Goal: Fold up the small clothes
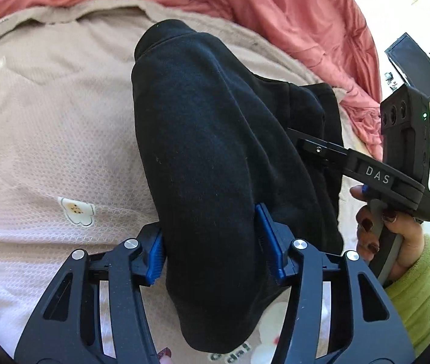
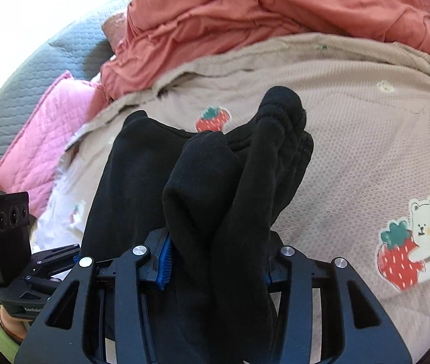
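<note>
A black fleece garment (image 1: 211,139) lies bunched on the beige bedspread (image 1: 48,115). My left gripper (image 1: 211,245) is shut on a thick fold of it, its blue pads (image 1: 155,254) pressing both sides. My right gripper (image 2: 215,261) is shut on another bunch of the same garment (image 2: 239,163), whose ribbed cuff sticks up ahead. The right gripper also shows in the left wrist view (image 1: 321,151), its fingers in the cloth at the garment's right side. The left gripper's body shows in the right wrist view (image 2: 11,242), at the lower left.
A rumpled coral duvet (image 1: 290,12) lies along the far side of the bed. A pink quilted cushion (image 2: 42,139) and a grey quilt (image 2: 27,69) sit at the left. The bedspread has strawberry and bear prints (image 2: 411,242). A dark device (image 1: 415,66) lies on the floor.
</note>
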The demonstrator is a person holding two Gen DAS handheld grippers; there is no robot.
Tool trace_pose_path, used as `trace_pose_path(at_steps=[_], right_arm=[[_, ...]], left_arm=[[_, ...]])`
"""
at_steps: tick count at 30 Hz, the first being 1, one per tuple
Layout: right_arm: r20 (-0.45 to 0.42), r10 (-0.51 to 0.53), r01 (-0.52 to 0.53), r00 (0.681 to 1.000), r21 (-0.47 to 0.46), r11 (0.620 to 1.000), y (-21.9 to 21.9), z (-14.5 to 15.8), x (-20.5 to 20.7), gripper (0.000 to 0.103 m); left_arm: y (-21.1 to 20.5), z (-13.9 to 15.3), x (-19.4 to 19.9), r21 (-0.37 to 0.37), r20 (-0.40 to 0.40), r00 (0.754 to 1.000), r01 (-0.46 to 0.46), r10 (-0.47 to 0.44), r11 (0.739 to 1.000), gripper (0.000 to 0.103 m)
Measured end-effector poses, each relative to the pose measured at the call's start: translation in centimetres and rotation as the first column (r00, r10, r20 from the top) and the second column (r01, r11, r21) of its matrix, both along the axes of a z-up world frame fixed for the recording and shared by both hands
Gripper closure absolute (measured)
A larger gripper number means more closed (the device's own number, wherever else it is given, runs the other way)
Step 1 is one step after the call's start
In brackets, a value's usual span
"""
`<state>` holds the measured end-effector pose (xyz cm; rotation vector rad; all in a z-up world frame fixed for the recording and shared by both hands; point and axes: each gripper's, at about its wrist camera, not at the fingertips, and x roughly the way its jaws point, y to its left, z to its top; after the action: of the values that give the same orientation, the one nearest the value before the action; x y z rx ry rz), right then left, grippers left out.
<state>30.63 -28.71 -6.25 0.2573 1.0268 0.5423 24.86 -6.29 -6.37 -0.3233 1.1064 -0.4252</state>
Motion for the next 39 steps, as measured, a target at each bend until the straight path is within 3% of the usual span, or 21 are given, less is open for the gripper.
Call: trace_pose_path(at_steps=[15, 24, 39], right_arm=[[0.067, 0.006, -0.010, 0.998, 0.053, 0.999, 0.8, 4.4, -4.1, 0.061], [0.046, 0.037, -0.037, 0.998, 0.007, 0.999, 3.6, 4.2, -5.4, 0.061], [-0.064, 0.053, -0.057, 0.997, -0.065, 0.996, 7.1, 0.4, -6.3, 0.061]], left_arm=[[1.7, 5.2, -4.5, 0.017, 0.116, 0.993, -0.023, 0.021, 1.000, 0.058], [3.8, 4.6, -6.2, 0.006, 0.087, 0.994, -0.060, 0.060, 0.998, 0.058], [6.6, 0.7, -8.1, -0.010, 0.012, 0.990, -0.142, 0.142, 0.990, 0.058]])
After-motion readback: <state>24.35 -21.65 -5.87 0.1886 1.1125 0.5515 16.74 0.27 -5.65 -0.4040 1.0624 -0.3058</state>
